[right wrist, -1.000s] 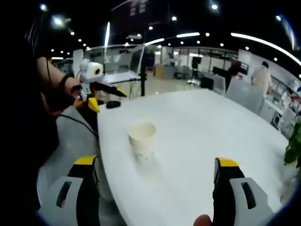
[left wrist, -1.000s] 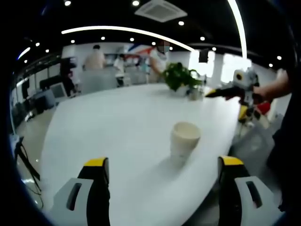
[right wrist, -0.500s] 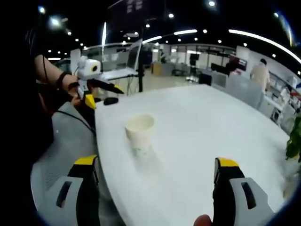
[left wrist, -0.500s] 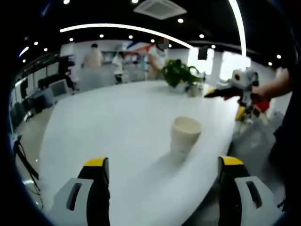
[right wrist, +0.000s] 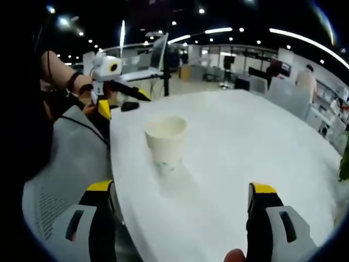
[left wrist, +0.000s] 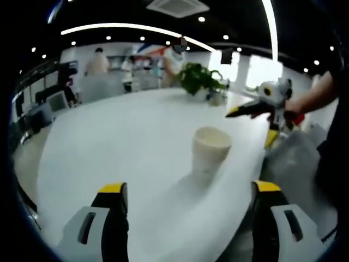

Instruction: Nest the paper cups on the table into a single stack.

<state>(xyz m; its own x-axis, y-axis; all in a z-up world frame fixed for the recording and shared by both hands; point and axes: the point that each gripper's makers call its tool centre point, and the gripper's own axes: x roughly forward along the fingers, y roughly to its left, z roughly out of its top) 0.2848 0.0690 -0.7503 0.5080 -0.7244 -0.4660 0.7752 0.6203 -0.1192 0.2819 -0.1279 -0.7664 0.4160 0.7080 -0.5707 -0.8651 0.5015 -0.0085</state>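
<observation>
A single white paper cup [left wrist: 210, 154] stands upright on the white worktop [left wrist: 120, 142], near its curved edge and ahead of both grippers, touching neither. In the left gripper view, the left gripper [left wrist: 188, 204] has its yellow-tipped fingers [left wrist: 112, 192] spread wide with nothing between them; the right gripper [left wrist: 256, 107] enters from the right, held in a hand [left wrist: 292, 106] above the worktop's edge, and whether its fingers are apart cannot be told there. This view alone shows a potted plant [left wrist: 197, 80] at the far end of the worktop and people [left wrist: 98, 61] standing beyond it. In the right gripper view, the right gripper [right wrist: 180, 204] also has its fingers [right wrist: 260, 194] wide apart and empty, with the cup [right wrist: 166, 141] ahead of it; the left gripper [right wrist: 117, 82] appears at upper left in the person's other hand. This view alone shows a grey mesh chair [right wrist: 65, 164] against the worktop's edge, a small dark object [right wrist: 130, 106] on the worktop behind the cup, and an open laptop [right wrist: 147, 68] farther back. A faint mark near the cup's base is too blurred to read.
</observation>
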